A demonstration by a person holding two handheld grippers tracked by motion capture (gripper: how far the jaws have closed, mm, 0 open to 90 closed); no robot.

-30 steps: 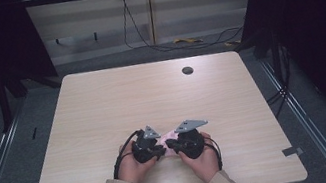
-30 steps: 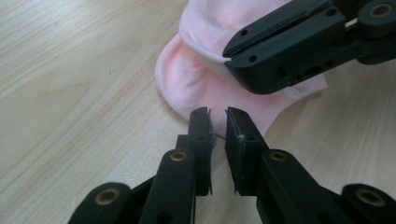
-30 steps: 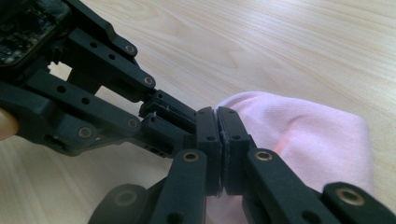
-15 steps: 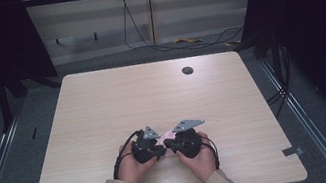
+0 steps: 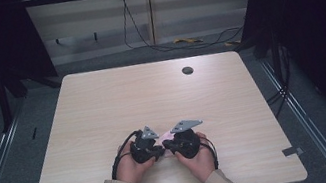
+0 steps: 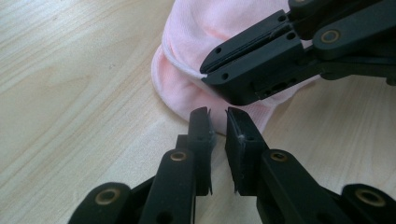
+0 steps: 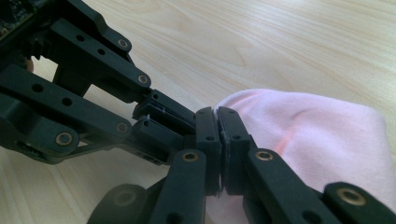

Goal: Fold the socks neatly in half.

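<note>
Grommet hole (image 5: 187,70) far across bare table (image 5: 103,107)

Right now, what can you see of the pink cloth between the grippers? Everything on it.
The pink cloth is a small pale piece of soft knit fabric, perhaps a sock, with a rounded end and a stitched hem edge. It lies bunched on the wooden table near the person's edge, between both hands. The right gripper has its jaws shut on the hem edge. The left gripper sits just short of the cloth's rounded edge, jaws slightly apart and not pinching it as far as I can tell.
</note>
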